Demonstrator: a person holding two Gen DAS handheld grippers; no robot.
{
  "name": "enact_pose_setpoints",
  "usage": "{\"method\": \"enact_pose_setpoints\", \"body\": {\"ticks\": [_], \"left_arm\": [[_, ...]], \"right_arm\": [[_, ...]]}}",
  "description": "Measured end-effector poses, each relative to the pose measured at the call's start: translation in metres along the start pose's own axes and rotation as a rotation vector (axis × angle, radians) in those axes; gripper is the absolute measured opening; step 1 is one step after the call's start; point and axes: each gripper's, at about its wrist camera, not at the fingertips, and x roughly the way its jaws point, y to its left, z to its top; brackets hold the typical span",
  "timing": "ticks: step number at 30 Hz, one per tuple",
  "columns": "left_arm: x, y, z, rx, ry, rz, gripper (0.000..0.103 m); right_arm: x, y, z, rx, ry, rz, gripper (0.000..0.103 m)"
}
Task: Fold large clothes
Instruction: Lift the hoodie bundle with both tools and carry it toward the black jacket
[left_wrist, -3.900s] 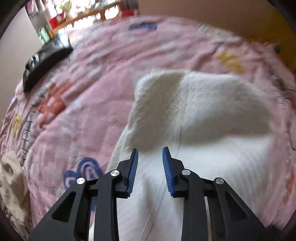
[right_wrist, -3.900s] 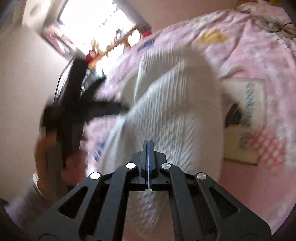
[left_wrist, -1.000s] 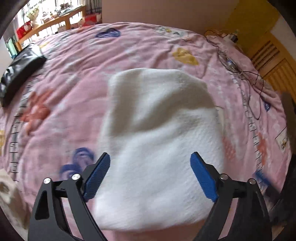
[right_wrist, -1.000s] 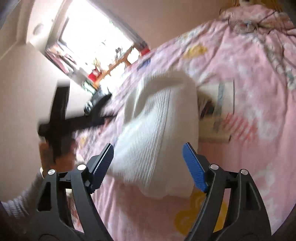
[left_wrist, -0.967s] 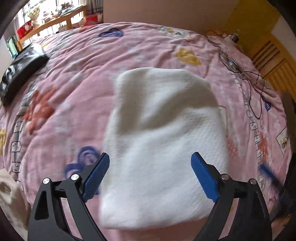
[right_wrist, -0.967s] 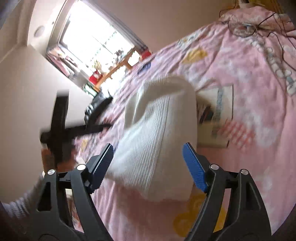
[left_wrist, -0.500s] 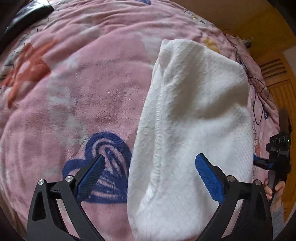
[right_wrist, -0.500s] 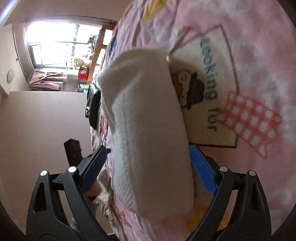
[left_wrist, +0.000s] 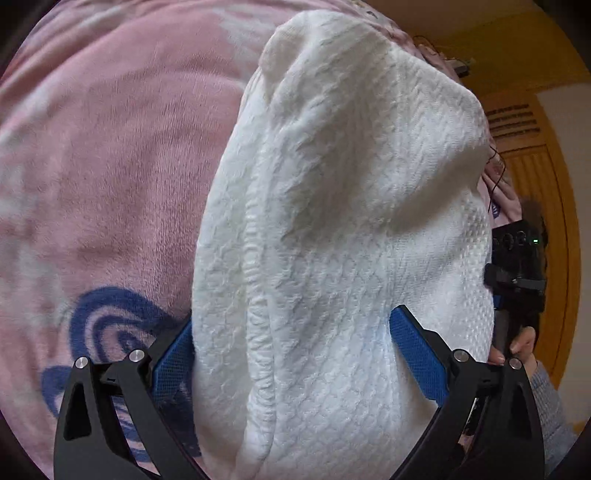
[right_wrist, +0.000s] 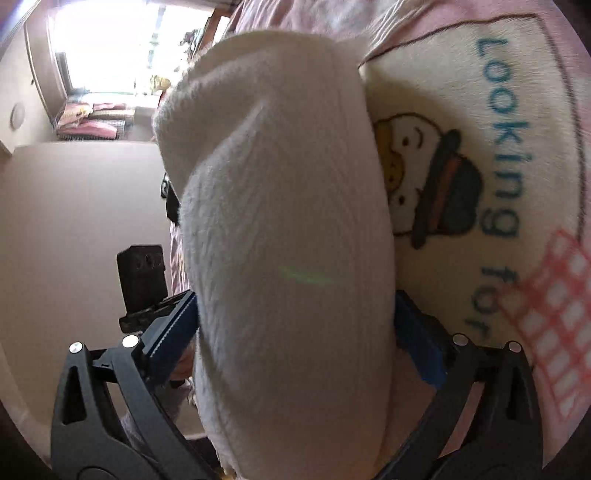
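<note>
Ok so both tools are right down on the bed now. The folded white knit sweater (left_wrist: 351, 184) is lying on the pink fleece blanket (left_wrist: 110, 147), and it's basically the only thing you see in front of either tool.

The left tool (left_wrist: 291, 317) is spread about as wide as it goes; its jaws have just been opening. The near end of the sweater sits between them. Its left blue pad (left_wrist: 177, 350) is tucked against the sweater's left edge, half hidden behind the knit, and the other pad lies over the fabric further right. I can't see either one actually squeezing. Just left of that tool there's a dark blue swirl print (left_wrist: 118, 332) on the blanket.

The right tool (right_wrist: 295, 295) is the same story from the other side: jaws have just been opening, now very wide, with the sweater bundle filling the gap between them and running away from the tool. It doesn't look clamped either. To the right of the bundle, touching its edge, is a cream patch on the blanket with a cartoon duck in a hat and "Looking for" (right_wrist: 461, 166) in blue letters.

From the left tool's view you can spot the person's right hand (left_wrist: 517, 347) at the far right, past the sweater. A bright window (right_wrist: 110, 55) is off beyond the far end.
</note>
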Motion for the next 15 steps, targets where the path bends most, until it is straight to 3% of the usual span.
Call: {"method": "enact_pose_setpoints", "body": {"ticks": [6,11,15], "left_arm": [[0.000,0.024,0.005,-0.039,0.083,-0.071,0.096],[0.015,0.011,0.016,-0.027,0.153,-0.058,0.096],[0.023,0.011,0.028,-0.095,0.164,-0.067,0.096]], "right_arm": [[0.005,-0.008,-0.001,0.066,0.033,0.025,0.098],[0.000,-0.017,-0.013,0.068,-0.042,0.061,0.098],[0.004,-0.027,-0.011,0.062,-0.060,0.098,0.098]]}}
